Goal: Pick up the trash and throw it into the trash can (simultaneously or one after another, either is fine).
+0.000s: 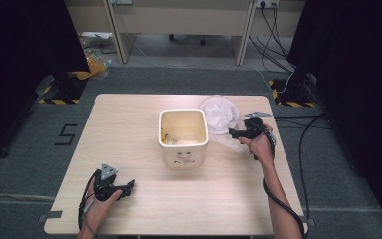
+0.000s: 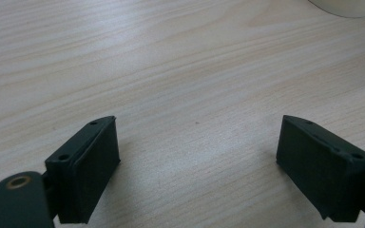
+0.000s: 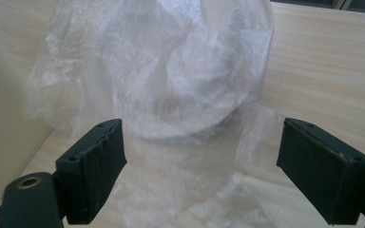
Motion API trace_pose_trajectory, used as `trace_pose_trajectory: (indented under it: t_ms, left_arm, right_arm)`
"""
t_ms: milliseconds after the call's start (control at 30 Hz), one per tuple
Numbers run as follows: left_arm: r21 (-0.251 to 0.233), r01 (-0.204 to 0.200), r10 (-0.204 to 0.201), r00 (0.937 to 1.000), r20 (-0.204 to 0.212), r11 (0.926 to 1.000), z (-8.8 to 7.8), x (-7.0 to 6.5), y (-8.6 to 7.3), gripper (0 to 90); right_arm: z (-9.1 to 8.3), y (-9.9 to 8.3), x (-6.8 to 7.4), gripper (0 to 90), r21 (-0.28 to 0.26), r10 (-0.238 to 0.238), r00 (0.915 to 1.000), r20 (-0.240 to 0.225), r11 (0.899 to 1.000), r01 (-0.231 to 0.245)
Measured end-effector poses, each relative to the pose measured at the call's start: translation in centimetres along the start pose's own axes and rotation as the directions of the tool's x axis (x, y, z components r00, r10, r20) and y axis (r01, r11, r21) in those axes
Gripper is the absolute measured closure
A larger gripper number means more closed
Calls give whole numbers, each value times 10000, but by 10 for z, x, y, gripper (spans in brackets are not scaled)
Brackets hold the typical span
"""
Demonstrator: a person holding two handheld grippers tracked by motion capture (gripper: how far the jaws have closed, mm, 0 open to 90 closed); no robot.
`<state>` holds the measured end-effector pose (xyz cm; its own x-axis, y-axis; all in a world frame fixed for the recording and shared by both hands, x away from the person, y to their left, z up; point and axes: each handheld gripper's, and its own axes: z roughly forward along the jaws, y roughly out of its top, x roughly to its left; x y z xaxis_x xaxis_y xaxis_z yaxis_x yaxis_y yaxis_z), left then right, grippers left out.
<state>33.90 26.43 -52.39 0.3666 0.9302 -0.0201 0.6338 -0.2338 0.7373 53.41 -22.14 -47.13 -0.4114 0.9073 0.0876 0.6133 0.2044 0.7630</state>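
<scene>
**A:** Checking the right gripper point(image 1: 235, 132) first: jaws spread wide, nothing between them. It's pointed at the crumpled clear plastic bag point(image 1: 222, 122) lying on the pale wooden table point(image 1: 129, 129), right of centre.

**B:** Contact with the bag?

**A:** None that I can see. In the right gripper view the clear plastic bag point(image 3: 171, 80) sits ahead of the jaws and spreads out below the gap between them. No pad is pinching film. Whether the tips brush the loose edge, can't tell.

**B:** Bag relative to the bin?

**A:** Just beside the cream square plastic bin point(image 1: 183, 137), on its right, looks to be touching the bin's wall. Bin stands upright mid-table, open top, some scraps in the bottom. In the right gripper view the bin's wall point(image 3: 4, 109) is at the left edge.

**B:** Left side?

**A:** Left gripper point(image 1: 129, 187) is low at the near left part of the table, well apart from bin and bag. Jaws wide open, empty. In the left gripper view the left gripper point(image 2: 197, 156) has bare wood grain point(image 2: 185, 71) under and ahead of it, with a pale rounded edge in the top right corner, too little in frame to identify.

**B:** Hands?

**A:** Person's right hand point(image 1: 260, 145) wraps the right gripper's grip, cable trailing back along the forearm. Left hand point(image 1: 102, 199) holds the left one, grey three-cornered plate point(image 1: 109, 172) on top.
</scene>
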Motion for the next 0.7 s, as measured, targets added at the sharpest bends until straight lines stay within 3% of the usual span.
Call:
trace_pose_trajectory:
  t_ms: [333,533,633,700]
  left_arm:
    - [-6,27,-27,10000,12,10000,0,0,0,133]
    - [-20,47,-47,10000,-6,10000,0,0,0,133]
    - [-23,55,-55,10000,-9,10000,-1,0,0,133]
    - [-22,56,-56,10000,-13,10000,-1,0,0,133]
  right_arm:
    - [30,23,-7,179,394,392,9983,424,9984,-409]
    - [43,16,-16,213,555,829,9961,295,9949,-844]
    - [48,10,-18,242,783,786,9961,392,9936,-815]
    - [53,5,-18,254,1042,495,9967,639,9930,-560]
